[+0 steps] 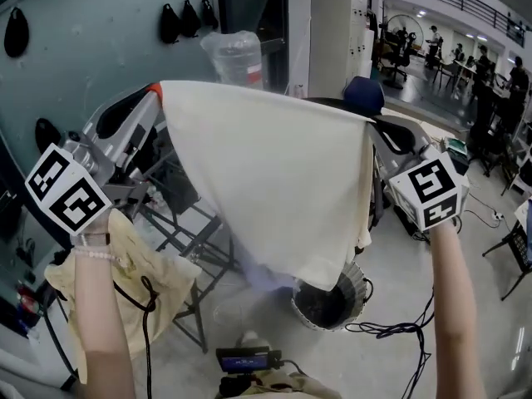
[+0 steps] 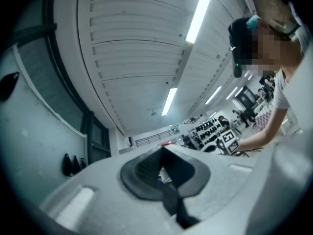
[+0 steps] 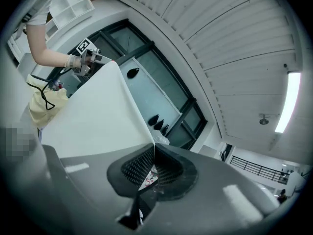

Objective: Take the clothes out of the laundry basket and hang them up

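Observation:
A large cream cloth hangs spread between my two grippers, high above the floor. My left gripper is shut on its upper left corner and my right gripper on its upper right corner. In the right gripper view the cloth runs taut from the shut right gripper away to the left gripper. The left gripper view shows the left gripper with its jaws together, pointing up at the ceiling; the cloth is barely visible there. The round laundry basket stands on the floor below the cloth's lower edge.
A pale yellow garment with a black cord hangs on a folding drying rack at the left. Cables lie on the floor beside the basket. A glass wall stands behind, and desks with people are far right.

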`<state>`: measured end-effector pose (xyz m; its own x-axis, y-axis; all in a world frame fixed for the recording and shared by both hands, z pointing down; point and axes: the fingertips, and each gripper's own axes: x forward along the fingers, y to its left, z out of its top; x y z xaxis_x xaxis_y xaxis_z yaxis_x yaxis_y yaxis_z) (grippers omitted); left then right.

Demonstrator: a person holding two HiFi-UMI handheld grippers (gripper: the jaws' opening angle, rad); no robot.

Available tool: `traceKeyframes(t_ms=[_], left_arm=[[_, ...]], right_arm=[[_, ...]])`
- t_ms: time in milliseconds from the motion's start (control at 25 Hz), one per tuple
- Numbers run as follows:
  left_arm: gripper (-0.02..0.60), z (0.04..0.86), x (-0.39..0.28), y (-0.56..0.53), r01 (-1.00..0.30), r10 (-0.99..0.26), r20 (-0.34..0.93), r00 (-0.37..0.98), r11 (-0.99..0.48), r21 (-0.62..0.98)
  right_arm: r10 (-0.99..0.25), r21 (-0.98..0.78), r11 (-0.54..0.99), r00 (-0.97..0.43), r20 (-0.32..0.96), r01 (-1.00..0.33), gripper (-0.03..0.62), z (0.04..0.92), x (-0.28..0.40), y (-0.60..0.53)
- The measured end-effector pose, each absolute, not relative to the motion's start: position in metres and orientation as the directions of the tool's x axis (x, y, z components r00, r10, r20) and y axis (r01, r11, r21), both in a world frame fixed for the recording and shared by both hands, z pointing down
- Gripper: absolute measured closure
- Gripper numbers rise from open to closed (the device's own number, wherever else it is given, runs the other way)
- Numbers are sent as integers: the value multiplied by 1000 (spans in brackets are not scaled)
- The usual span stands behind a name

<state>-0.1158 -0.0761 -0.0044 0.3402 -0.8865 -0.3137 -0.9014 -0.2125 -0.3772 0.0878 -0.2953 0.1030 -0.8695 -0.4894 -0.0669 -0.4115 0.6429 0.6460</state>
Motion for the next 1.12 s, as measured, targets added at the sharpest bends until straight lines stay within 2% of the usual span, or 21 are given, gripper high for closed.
traceKeyframes(t_ms=[240,600,800,1120], left_arm=[[583,-16,-153,-34,-917,-912,-336,236,-95,-387],[583,3,-268,-18,-932,-931,-357,80,57,-359],[583,10,-355,-23,-942,-940,-342,-20,133,-310],[583,65,-503,-43,-939,-959,-217,-184,237,-248]], right_arm=[[-392,643,677,-915,-98,-359,589,90,23,-276],[-268,653,711,-959,-90,-260,588,97,-109,-275],[-218,662,726,-975,-34,-185,589,98,-205,-288],[-189,650,754,-979,72,-97,589,133,-355,-314]])
